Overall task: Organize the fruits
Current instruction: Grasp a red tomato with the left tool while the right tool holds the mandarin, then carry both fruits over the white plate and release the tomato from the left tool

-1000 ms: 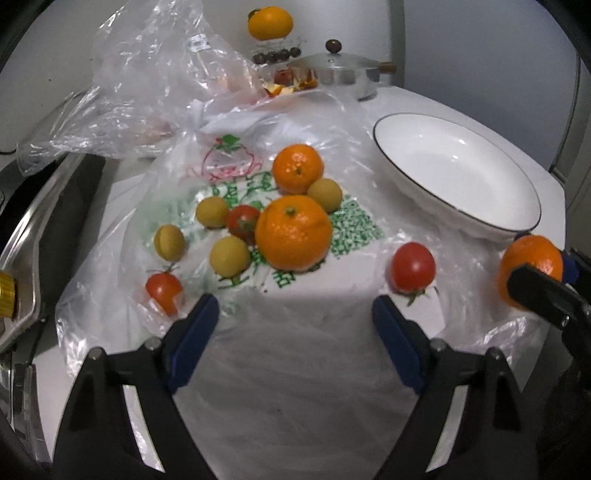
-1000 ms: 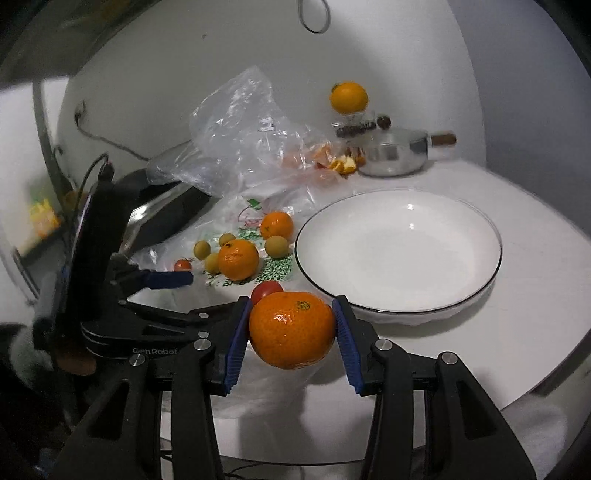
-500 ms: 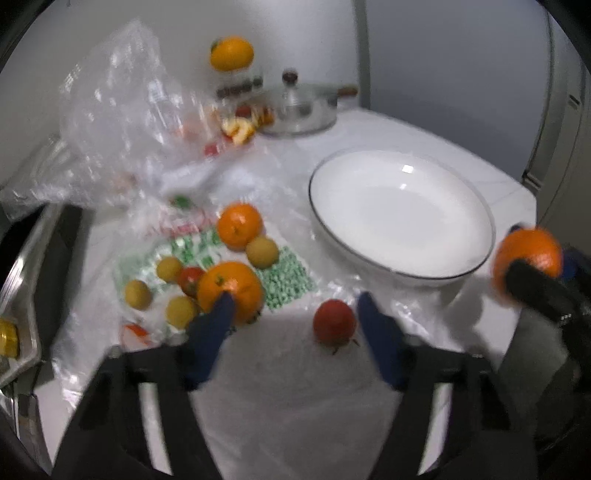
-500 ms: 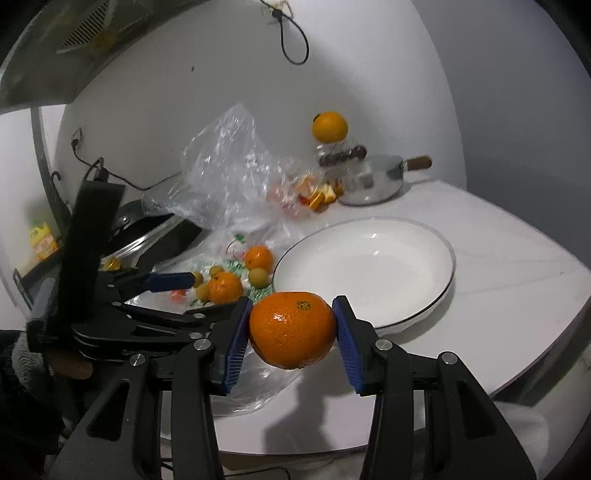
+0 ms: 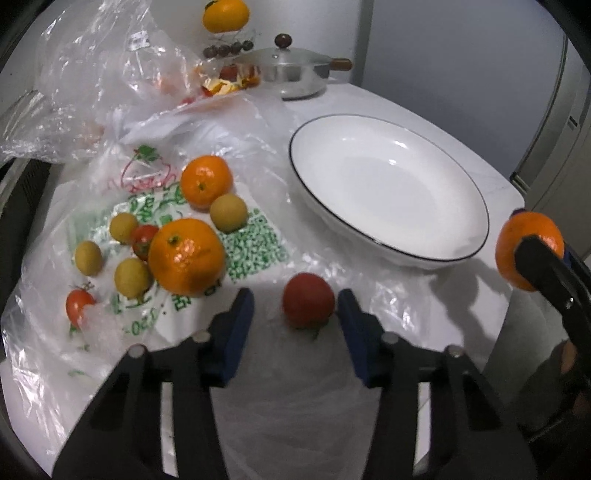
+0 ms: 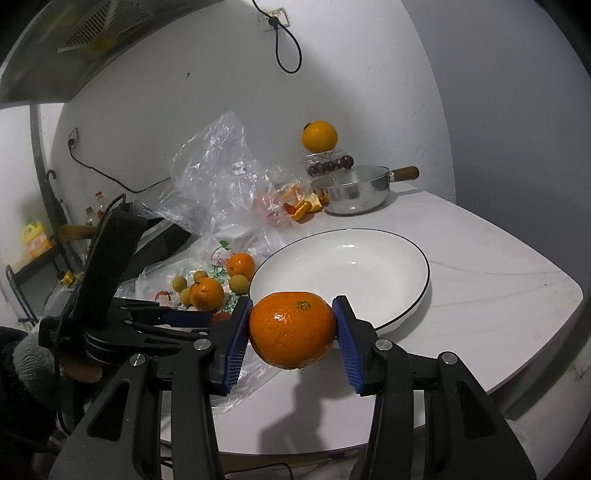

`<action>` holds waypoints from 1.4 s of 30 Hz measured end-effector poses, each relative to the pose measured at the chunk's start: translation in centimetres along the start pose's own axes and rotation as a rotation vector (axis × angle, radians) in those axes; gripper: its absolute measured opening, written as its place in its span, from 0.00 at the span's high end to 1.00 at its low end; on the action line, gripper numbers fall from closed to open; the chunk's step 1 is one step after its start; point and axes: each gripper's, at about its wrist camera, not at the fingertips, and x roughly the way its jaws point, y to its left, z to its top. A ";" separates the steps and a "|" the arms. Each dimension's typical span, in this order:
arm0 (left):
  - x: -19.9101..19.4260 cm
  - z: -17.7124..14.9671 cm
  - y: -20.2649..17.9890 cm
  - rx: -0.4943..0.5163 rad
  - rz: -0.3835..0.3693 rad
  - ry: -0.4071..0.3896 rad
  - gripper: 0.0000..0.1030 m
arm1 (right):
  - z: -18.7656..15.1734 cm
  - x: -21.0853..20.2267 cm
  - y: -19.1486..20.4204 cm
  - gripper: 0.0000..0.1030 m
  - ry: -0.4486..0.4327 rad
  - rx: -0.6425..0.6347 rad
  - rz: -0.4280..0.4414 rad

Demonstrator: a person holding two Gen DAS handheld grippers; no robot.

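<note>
My right gripper (image 6: 291, 332) is shut on an orange (image 6: 291, 328) and holds it in the air in front of the near rim of the empty white plate (image 6: 406, 288). The same orange shows in the left wrist view (image 5: 517, 236) at the far right. My left gripper (image 5: 295, 314) is open with a red tomato (image 5: 308, 304) between its blue pads; the right pad is close to it. The tomato rests on the flattened plastic bag (image 5: 258, 369). Two more oranges (image 5: 186, 256), several small yellow-green fruits (image 5: 228, 213) and two small tomatoes (image 5: 77, 304) lie on the bag to the left.
The plate (image 5: 476, 206) lies to the right of the bag. A steel lidded pot (image 5: 295, 74) stands at the back, with a crumpled clear bag (image 5: 92, 74) and an orange on a glass stand (image 5: 225, 16). A dark stove edge (image 5: 18, 206) is on the left. The table edge is near on the right.
My left gripper has swung right and moved forward, so the lone red tomato now sits between its pads. My right gripper has risen and drawn back with the orange still held.
</note>
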 end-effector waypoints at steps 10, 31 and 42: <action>-1.4 -0.7 0.5 -0.034 -0.013 -0.056 0.73 | -0.1 0.5 0.5 0.54 0.019 -0.030 -0.013; -6.8 1.6 -0.6 0.011 -0.018 -0.284 0.73 | 3.0 1.5 -0.3 0.54 -0.003 -0.067 -0.134; -3.4 3.8 -4.1 0.055 -0.084 -0.246 0.73 | 4.2 3.4 -2.8 0.54 0.038 -0.070 -0.150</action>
